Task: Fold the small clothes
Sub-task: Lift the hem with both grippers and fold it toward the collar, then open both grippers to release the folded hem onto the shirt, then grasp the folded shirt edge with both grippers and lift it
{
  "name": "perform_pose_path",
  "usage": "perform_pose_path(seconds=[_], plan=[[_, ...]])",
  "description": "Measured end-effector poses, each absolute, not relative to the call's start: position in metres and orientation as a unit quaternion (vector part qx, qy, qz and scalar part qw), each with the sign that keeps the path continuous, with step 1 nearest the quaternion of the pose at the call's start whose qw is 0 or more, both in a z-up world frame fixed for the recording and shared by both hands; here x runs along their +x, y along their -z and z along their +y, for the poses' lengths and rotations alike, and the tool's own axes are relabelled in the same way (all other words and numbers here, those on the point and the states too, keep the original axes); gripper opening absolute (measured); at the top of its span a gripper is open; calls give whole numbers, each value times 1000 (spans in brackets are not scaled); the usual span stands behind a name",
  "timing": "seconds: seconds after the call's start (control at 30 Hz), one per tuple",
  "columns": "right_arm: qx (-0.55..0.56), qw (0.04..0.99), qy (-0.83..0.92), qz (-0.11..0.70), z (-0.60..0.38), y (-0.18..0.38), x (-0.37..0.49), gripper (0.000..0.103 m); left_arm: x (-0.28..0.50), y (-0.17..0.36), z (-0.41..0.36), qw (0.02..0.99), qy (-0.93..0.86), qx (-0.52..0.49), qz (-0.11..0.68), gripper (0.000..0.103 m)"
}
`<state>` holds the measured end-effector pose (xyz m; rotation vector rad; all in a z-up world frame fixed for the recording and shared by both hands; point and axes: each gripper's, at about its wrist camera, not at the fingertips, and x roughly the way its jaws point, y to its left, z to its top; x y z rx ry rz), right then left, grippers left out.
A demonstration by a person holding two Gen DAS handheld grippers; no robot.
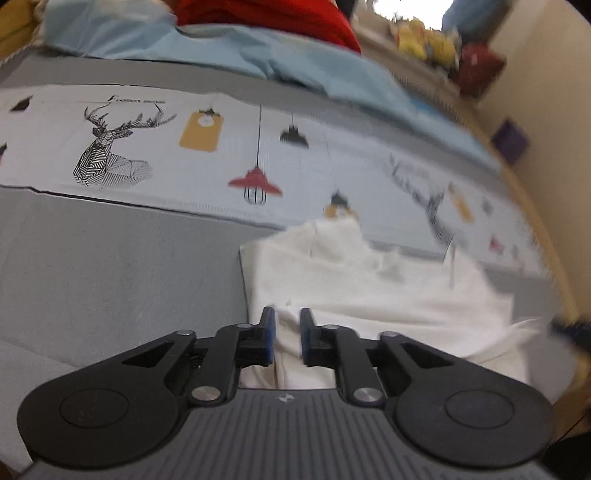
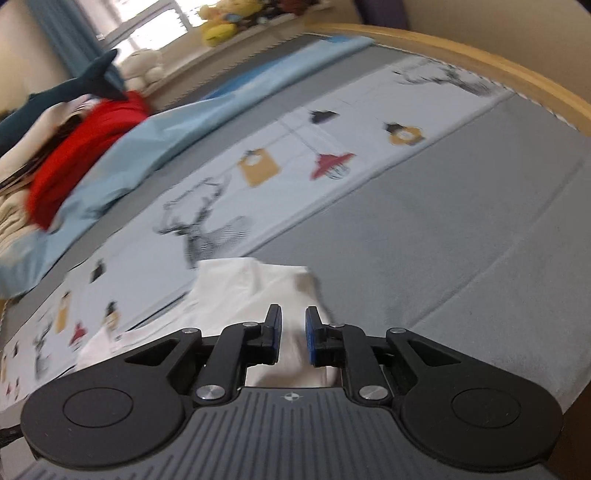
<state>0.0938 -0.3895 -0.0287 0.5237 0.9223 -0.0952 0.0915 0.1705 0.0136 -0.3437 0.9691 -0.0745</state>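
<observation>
A small white garment (image 1: 369,295) lies on the grey bed cover (image 1: 110,266), its far edge reaching the printed strip of deer and lamps (image 1: 207,147) that runs across the bed. It appears partly folded: the left side shows a straight, doubled edge, while the far and right portions are rumpled and blurred, so at least one more fold and some smoothing likely remain.

The left gripper (image 1: 287,334) hovers over the garment's near edge, its blue-padded jaws parted by a narrow gap with white cloth seen beyond them; nothing appears pinched.

The right gripper (image 2: 293,338) sits over the garment's (image 2: 251,291) other end, jaws likewise slightly apart, cloth visible through the gap but not clamped, as far as the blur allows.

Toward the head of the bed, a light blue sheet (image 1: 229,51) and a red garment (image 2: 77,162) lie heaped, perhaps awaiting their turn. Stuffed toys (image 2: 218,22) line the window ledge beyond.
</observation>
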Motion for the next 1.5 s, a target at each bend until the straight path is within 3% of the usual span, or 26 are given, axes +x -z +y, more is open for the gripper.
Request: perform_pose_path(seconds=[0.1, 0.23, 0.57, 0.63, 0.87, 1.27, 1.5], plan=[[272, 855, 21, 441, -395, 27, 90, 15, 90, -5, 181, 860, 18, -152, 486, 22], [188, 876, -2, 445, -384, 26, 89, 24, 92, 17, 186, 835, 15, -136, 533, 23], [141, 861, -19, 489, -375, 61, 104, 24, 105, 43, 176, 816, 27, -134, 562, 28], [131, 859, -23, 494, -370, 66, 110, 24, 113, 46, 167, 815, 36, -119, 565, 34], [109, 854, -25, 508, -357, 79, 132, 25, 135, 52, 139, 828, 46, -54, 556, 35], [106, 863, -28, 494, -352, 86, 153, 25, 173, 52, 116, 849, 67, -63, 521, 35], [101, 867, -36, 487, -350, 86, 156, 12, 183, 62, 117, 843, 63, -57, 530, 36]])
